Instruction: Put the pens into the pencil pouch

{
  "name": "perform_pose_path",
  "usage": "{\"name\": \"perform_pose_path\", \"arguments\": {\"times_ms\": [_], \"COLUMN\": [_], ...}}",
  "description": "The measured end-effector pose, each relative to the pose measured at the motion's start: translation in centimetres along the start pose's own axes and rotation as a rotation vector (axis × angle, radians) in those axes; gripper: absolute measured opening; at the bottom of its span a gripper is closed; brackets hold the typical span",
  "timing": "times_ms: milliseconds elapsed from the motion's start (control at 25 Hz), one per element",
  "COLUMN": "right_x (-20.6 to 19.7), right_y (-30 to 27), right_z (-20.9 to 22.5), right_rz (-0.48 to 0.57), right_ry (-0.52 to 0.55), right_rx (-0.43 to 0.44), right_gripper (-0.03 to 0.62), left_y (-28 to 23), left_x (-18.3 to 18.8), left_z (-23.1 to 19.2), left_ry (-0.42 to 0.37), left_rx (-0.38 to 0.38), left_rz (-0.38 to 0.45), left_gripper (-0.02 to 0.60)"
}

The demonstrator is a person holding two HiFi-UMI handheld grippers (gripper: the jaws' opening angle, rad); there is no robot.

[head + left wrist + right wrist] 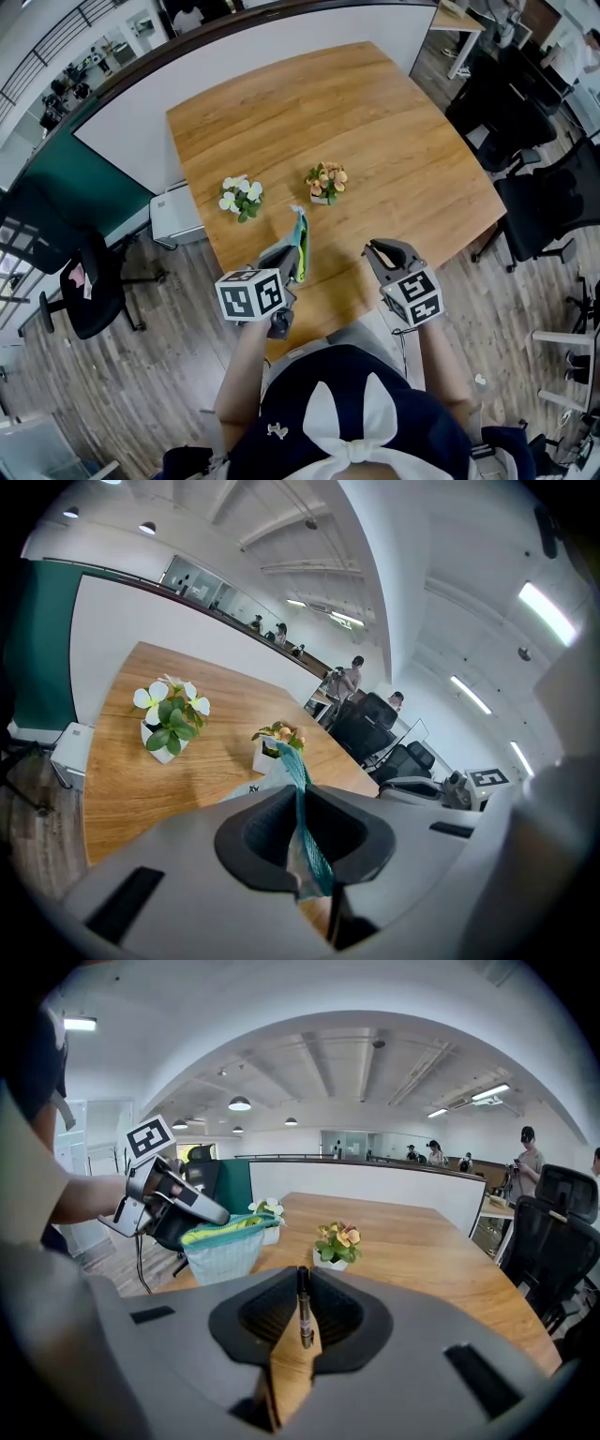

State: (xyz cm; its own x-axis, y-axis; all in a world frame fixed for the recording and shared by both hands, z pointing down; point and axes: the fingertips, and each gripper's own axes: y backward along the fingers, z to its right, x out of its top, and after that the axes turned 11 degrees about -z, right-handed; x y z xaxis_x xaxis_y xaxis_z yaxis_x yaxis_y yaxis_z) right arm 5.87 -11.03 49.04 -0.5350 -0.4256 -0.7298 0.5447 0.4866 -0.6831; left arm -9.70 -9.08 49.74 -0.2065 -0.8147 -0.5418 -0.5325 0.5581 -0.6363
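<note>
The pencil pouch (300,246), teal mesh with a green zip edge, hangs upright over the near edge of the wooden table (375,131). My left gripper (281,255) is shut on its near end; in the left gripper view the pouch's edge (302,803) is pinched between the jaws of the left gripper (305,846). My right gripper (380,251) hovers to the right of the pouch, apart from it. In the right gripper view a dark, slim pen (303,1309) stands clamped between the jaws of the right gripper (303,1321), and the pouch (223,1246) shows at left, mouth upward.
Two small potted plants stand mid-table: white flowers (241,197) and orange flowers (326,182). Black office chairs (525,141) stand to the right, another chair (89,286) to the left. A white partition wall (234,66) runs behind the table.
</note>
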Motion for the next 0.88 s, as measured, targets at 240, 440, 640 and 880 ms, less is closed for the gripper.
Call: {"name": "perform_pose_path", "arguments": {"times_ms": [240,440,640,880], "right_x": [3.2,6.3,8.5,10.5], "right_y": [2.0,4.0,5.6,6.8], "right_z": [-0.3,-0.4,-0.5,-1.4], "right_rz": [0.113,0.214,0.278,0.337], "right_ry": [-0.036,-0.073,-0.095,-0.091], "right_rx": [0.025,0.054,0.067,0.102], "right_gripper": [0.049,0.048,0.049,0.049], "left_y": [0.0,-0.1,-0.3,-0.3], "left_x": [-0.3,-0.5,-0.6,-0.7], "left_z": [0.0,-0.1,-0.1,0.0], "left_ry": [0.0,0.002,0.001,0.004], "left_rx": [-0.001,-0.003,-0.003,-0.011], "left_rz": [-0.004,-0.008,-0.012,-0.016], "left_gripper": [0.046,0.046,0.046,0.046]}}
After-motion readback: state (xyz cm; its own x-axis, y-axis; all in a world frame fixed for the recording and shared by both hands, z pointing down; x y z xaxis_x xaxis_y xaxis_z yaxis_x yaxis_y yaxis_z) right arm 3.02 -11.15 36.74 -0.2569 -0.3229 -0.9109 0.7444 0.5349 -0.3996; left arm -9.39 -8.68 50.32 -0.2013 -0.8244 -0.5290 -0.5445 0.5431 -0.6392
